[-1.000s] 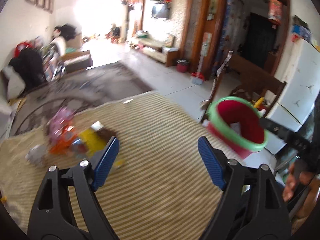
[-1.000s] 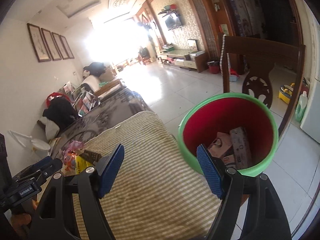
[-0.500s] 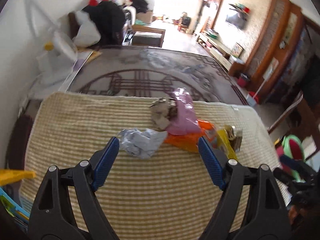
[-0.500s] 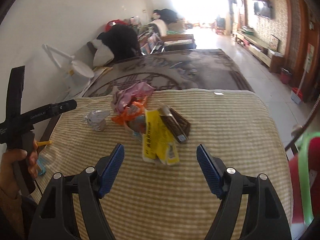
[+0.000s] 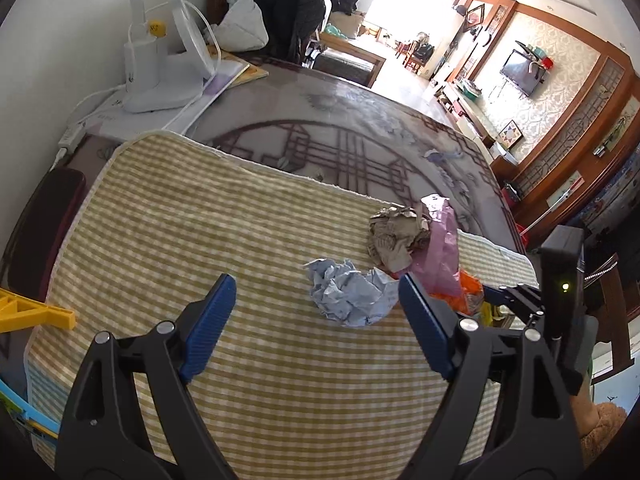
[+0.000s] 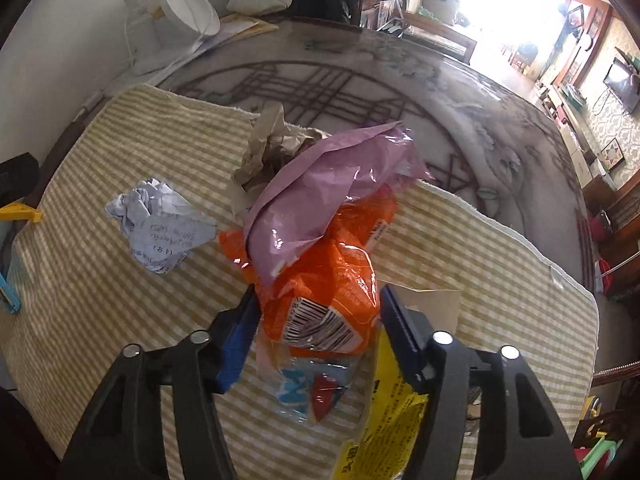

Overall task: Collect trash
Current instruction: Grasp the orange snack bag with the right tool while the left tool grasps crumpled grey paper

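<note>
Trash lies on a yellow checked cloth (image 5: 168, 216). A crumpled blue-white paper ball (image 5: 348, 294) lies just ahead of my open, empty left gripper (image 5: 316, 308), nearer its right finger. Behind it are crumpled brown paper (image 5: 394, 236) and a pink plastic bag (image 5: 438, 252). In the right wrist view my right gripper (image 6: 318, 320) has its jaws on both sides of an orange wrapper (image 6: 332, 280), touching or nearly so. The pink bag (image 6: 324, 188) lies over the wrapper, the paper ball (image 6: 158, 222) is to the left, and a yellow packet (image 6: 388, 424) and a clear wrapper (image 6: 308, 392) lie under the fingers.
A white desk lamp (image 5: 160, 64) and papers stand at the far left by the wall. A yellow plastic piece (image 5: 28, 314) lies at the cloth's left edge. The patterned glass tabletop (image 5: 340, 136) stretches beyond the cloth. The other gripper's body (image 5: 560, 292) is at the right.
Both grippers swung away from the red-and-green bin toward the trash pile and moved in close. The right gripper's jaws narrowed around the orange wrapper. The left stayed open.
</note>
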`<state>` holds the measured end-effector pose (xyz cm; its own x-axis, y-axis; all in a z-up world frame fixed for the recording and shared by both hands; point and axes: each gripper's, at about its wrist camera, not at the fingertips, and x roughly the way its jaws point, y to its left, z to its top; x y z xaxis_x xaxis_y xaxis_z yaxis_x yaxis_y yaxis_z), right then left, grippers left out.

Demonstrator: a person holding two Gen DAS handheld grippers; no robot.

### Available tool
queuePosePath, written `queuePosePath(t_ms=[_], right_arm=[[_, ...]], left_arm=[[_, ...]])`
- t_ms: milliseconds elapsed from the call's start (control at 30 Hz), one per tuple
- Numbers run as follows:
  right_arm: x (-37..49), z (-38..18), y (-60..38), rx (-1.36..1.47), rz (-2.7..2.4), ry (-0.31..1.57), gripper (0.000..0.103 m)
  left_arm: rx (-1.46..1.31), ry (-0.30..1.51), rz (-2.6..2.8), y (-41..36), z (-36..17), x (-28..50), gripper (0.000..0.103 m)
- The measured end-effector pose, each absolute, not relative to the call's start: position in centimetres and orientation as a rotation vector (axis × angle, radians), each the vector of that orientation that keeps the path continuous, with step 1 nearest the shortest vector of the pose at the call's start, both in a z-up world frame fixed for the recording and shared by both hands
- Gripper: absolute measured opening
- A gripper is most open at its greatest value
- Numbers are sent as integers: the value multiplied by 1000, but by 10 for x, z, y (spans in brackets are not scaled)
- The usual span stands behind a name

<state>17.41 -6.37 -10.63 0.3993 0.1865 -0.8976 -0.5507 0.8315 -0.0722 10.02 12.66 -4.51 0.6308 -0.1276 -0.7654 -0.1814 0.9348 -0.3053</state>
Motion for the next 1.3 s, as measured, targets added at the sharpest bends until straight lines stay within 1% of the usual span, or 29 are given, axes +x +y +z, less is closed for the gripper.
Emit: queuePosePath(t_ms=[33,167,300,433,600,767,800,833,900,933,1033,1133,1300], right_arm=[[174,-106,-63,-392,481,1060,49],[164,-97,-71,-307,527,1066,43],[130,-77,-98,-135,591,1043,43],[84,-69,-123,-92,595,1016,43],[38,-79,-145,-11,584,1060,43],[24,-89,-151,49,563,1082,46],[24,-90,-150,56,564,1081,47],[24,-90,-150,56,566,1077,50],[22,-88,-150,46,559,1070,52],[21,-87,-150,41,554,1065,53],[17,-83,-152,40,545,1052,57],[11,-78,-154,-3,518,1024,64],[3,-77,-145,-126,473,1001,66]], left_arm=[[-367,897,24,124,-46,101,81],[-293,912,21,112,-53,108,83],[-261,954,21,101,-71,119,84],[-234,1020,27,86,-94,128,84],[-197,1039,13,71,-106,127,84],[-151,1042,-14,56,-113,124,84],[-165,1043,-26,56,-113,123,78],[-194,1041,-51,57,-113,122,57],[-233,1031,-63,59,-108,120,39],[-250,1026,-88,60,-105,118,34],[-294,989,-115,59,-92,109,34],[-353,942,-137,61,-78,100,34],[-360,892,-162,59,-57,87,34]])
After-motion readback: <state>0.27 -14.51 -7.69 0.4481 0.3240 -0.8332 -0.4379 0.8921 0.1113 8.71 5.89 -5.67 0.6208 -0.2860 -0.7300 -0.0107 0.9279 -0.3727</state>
